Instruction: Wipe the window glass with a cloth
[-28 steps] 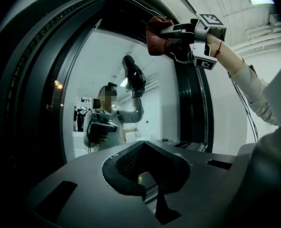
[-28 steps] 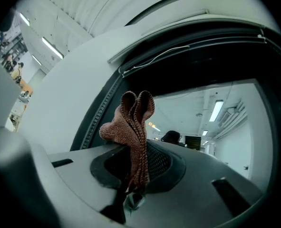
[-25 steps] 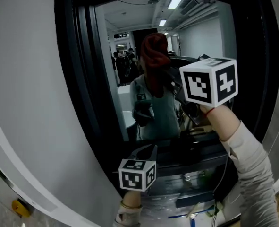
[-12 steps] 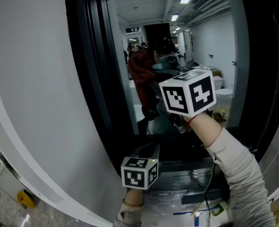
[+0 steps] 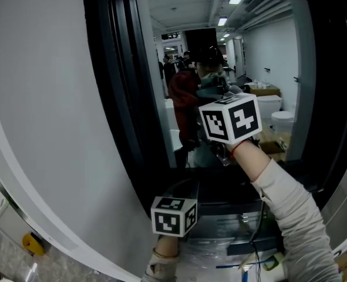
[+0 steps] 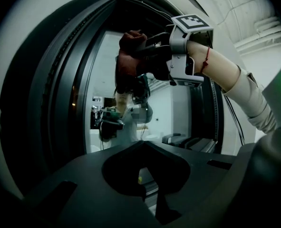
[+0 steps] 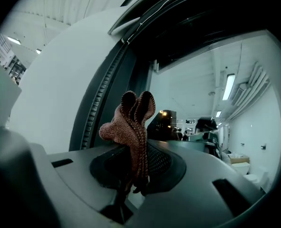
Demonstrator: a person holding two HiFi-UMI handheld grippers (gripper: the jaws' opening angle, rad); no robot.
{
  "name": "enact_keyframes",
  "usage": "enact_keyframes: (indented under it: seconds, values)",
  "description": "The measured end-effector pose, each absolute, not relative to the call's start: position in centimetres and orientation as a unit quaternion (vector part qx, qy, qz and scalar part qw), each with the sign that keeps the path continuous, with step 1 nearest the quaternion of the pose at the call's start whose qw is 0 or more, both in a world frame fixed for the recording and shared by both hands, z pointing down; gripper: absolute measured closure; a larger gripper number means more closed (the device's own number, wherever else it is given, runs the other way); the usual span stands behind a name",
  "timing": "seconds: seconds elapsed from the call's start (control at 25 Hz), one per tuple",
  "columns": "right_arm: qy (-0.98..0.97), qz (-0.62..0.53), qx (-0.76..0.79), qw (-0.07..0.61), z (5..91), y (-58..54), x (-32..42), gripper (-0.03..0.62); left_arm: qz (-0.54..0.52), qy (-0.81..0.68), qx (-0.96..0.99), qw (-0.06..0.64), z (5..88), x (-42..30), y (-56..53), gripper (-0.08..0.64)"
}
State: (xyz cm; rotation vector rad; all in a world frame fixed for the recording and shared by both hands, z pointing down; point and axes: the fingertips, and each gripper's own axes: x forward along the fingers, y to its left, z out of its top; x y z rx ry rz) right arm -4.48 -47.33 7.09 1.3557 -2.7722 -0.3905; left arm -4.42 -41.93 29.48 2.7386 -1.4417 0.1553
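The window glass point(image 5: 249, 69) sits in a dark frame and mirrors a lit room and a person. My right gripper point(image 5: 199, 122) is raised to the glass, shut on a reddish-brown knitted cloth point(image 5: 182, 101) that lies against the pane. In the right gripper view the cloth point(image 7: 133, 127) stands bunched up out of the shut jaws of my right gripper point(image 7: 130, 186). The left gripper view looks up at the cloth point(image 6: 126, 61) on the glass. My left gripper point(image 5: 182, 188) hangs low by the sill, shut with nothing in it point(image 6: 147, 196).
A curved white wall panel point(image 5: 38, 128) flanks the window on the left, next to the dark ribbed frame point(image 5: 111, 98). Below the sill lie plastic-wrapped items and cables point(image 5: 232, 239). A small yellow object point(image 5: 32, 244) sits at the lower left.
My right gripper has carried the cloth leftward and a little down across the glass. The left gripper has stayed low in the same place.
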Motion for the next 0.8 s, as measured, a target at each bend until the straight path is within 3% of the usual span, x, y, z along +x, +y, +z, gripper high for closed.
enact_keyframes:
  seconds: [0.8]
  values:
    - [-0.865,-0.113,0.488,0.014,7.6,-46.3,4.9,0.54,0.047,-0.433,0.9,0.017,29.7,-0.8,-41.5,0.555]
